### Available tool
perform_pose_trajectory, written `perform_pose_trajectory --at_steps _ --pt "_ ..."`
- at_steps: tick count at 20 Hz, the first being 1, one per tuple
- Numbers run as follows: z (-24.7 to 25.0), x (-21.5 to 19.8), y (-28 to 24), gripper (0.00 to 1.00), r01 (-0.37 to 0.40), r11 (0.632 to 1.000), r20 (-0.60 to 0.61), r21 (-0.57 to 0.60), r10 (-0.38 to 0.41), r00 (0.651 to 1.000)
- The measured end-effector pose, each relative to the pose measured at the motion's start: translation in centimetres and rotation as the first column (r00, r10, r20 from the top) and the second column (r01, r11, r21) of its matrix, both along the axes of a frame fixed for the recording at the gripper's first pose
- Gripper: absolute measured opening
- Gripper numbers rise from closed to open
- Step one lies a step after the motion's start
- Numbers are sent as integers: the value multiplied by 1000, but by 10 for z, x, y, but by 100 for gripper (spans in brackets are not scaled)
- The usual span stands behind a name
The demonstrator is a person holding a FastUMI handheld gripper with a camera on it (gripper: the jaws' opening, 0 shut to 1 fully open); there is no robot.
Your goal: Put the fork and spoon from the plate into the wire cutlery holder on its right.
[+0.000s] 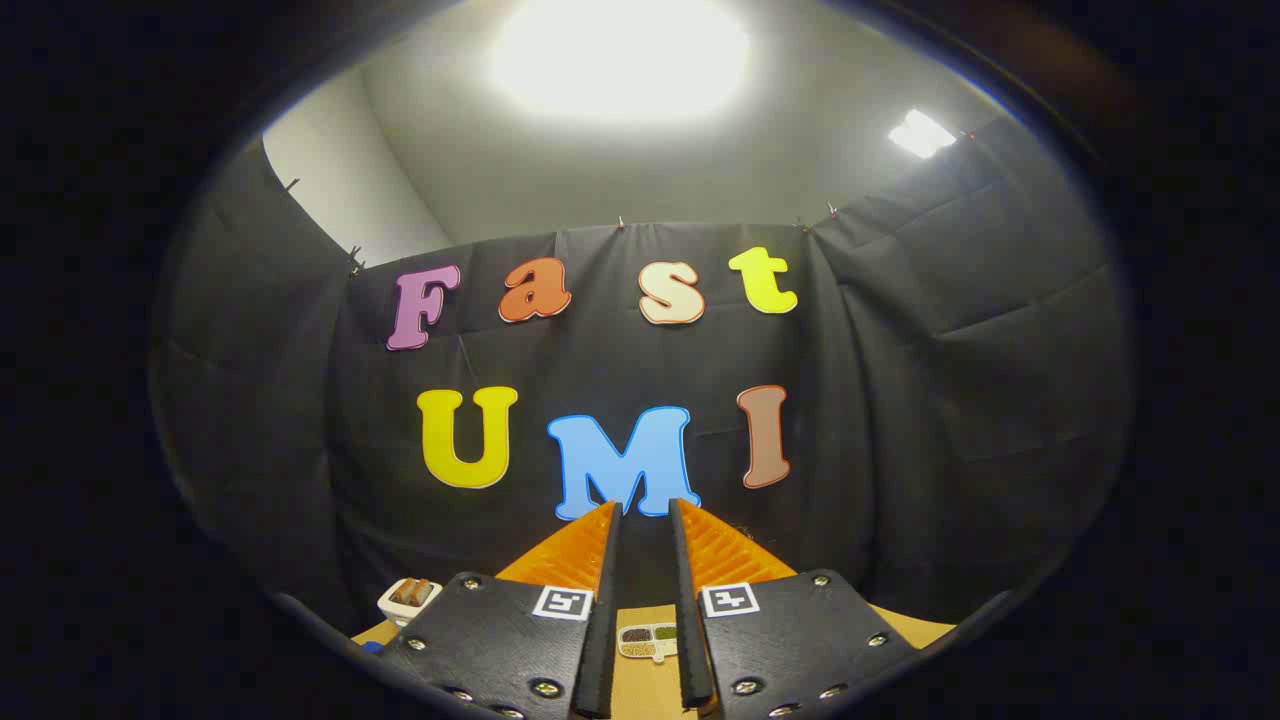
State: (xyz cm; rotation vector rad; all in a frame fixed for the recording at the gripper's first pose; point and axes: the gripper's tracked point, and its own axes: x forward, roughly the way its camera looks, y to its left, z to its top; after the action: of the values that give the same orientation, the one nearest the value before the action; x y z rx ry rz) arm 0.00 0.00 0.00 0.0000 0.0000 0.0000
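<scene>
Hand-held gripper (pixel 645 512): fingers slightly apart, gripping nothing | divided dish (pixel 648 641) between them, on table (pixel 640 690)

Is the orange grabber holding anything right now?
No. The gripper holds nothing: its two orange fingers stand a little apart with only a bare gap between them, raised above the wooden table.

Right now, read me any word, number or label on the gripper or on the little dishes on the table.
No readable text.
Gripper, fingers slightly apart and holding nothing: a square black-and-white marker on each side, a pattern with no letters or numbers.
Divided tray beyond the fingers: no label visible.
White dish: too small to tell.
</scene>
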Motion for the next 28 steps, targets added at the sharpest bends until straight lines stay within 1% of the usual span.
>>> perform_pose_trajectory --at_steps 3,4,9,16,20,22,25,26,28 --pt "-4 0 3 26 -4 1000 -14 2 4 1000" --pt "-6 1 3 30 -6 1000 -16 -2 5 1000" --pt "-13 5 10 30 -19 1000 -33 3 19 999" --pt "-75 -1 29 30 -66 998 -173 -5 64 983" --pt "-117 -7 42 30 -110 994 -271 -10 103 957" --pt "-148 -14 50 30 -143 990 -351 -12 130 927" --pt "-200 -27 64 30 -200 980 -485 4 177 856" --pt "-221 -32 68 30 -215 977 -532 10 187 826" --pt "-263 -48 74 30 -241 970 -639 29 203 741"
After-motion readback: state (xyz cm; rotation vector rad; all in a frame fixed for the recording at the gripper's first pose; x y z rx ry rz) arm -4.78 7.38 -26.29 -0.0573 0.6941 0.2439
